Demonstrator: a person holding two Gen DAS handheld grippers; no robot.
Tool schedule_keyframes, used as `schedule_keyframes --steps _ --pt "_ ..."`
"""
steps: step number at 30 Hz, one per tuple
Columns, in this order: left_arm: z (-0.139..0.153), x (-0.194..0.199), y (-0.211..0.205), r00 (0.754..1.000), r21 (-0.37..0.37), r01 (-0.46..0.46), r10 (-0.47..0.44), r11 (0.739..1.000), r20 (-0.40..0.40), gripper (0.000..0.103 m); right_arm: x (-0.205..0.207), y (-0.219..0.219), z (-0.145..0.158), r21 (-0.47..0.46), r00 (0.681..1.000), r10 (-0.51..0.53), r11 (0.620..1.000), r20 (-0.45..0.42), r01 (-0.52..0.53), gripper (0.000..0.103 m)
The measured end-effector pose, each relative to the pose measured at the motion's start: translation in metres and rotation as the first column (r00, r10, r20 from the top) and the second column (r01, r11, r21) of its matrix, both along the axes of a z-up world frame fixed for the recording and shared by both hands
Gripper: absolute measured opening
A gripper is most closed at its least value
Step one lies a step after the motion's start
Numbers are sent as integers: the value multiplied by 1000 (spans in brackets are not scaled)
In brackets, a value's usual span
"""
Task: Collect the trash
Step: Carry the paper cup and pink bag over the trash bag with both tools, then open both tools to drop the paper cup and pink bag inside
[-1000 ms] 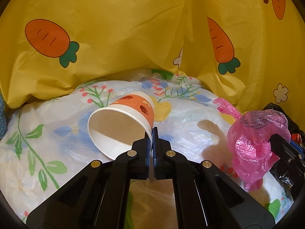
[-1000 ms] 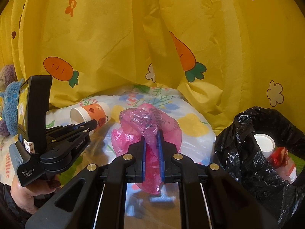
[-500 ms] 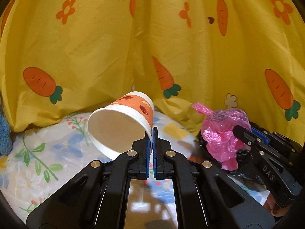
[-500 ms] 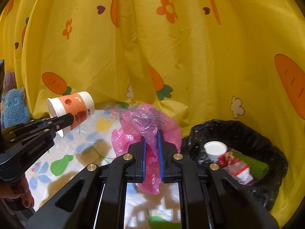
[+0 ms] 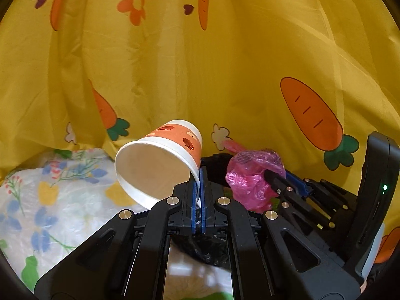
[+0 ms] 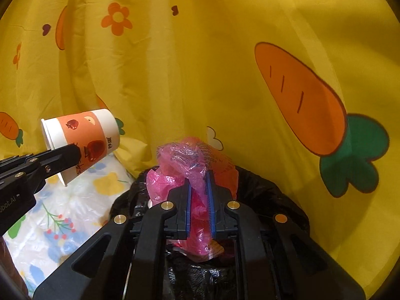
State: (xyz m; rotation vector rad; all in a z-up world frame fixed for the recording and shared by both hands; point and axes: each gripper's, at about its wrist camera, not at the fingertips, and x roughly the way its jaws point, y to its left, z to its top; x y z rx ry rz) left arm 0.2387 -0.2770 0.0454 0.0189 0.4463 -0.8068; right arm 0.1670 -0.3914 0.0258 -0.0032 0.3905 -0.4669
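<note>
Yellow carrot-print curtain [image 6: 200, 62] filled the background, with a floral sheet [image 5: 50, 200] at lower left. Over the last second both grippers were swung off the sheet toward the black bin bag [image 6: 262, 187]; a second earlier the sheet was directly under both.

Left gripper [image 5: 199, 175] was clenched on the rim of the paper cup [image 5: 160, 165], wall pinched flat between the blue pads. Cup was carried tilted, mouth toward the camera, clear of the sheet. In the left view the bag was just visible beyond and below the tips, so the cup looked close to the bag but probably not yet over its opening.

Right gripper [image 6: 198, 195] was clamped on the pink plastic bag [image 6: 190, 165], film bunched between the pads. In the right view black liner was seen on all sides of it, so it was judged to be over the bin opening.

Grip on both items was unchanged across the frames. Judgement: transport nearly done, release of the pink bag was due next, cup needed a little more travel. Bin contents were hidden behind the pink bag.
</note>
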Motion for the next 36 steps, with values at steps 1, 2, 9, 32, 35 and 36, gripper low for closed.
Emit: schedule_keyframes --steps 1,2,9,32,35,36 --pt "-3 3 -8 1000 -7 25 -25 1000 -13 2 1 -2 -2 -11 1000 -11 1000 -2 11 12" --pt "-7 7 -16 999 -14 44 -44 999 -28 2 0 -3 -4 -14 1000 -15 1000 -2 15 13" --pt "-41 26 -56 976 7 163 -161 987 -144 2 -11 -19 -12 -48 997 -77 996 -5 76 32" --pt "-34 29 68 971 -21 -217 214 976 -107 81 -9 21 2 -68 999 40 997 31 -37 60" --pt "-33 23 90 961 -27 -260 256 965 -100 83 8 29 0 -74 999 48 996 -2 -48 60" --pt "-33 21 94 959 -26 -269 265 963 -99 83 12 31 0 -77 999 46 996 -12 -47 60"
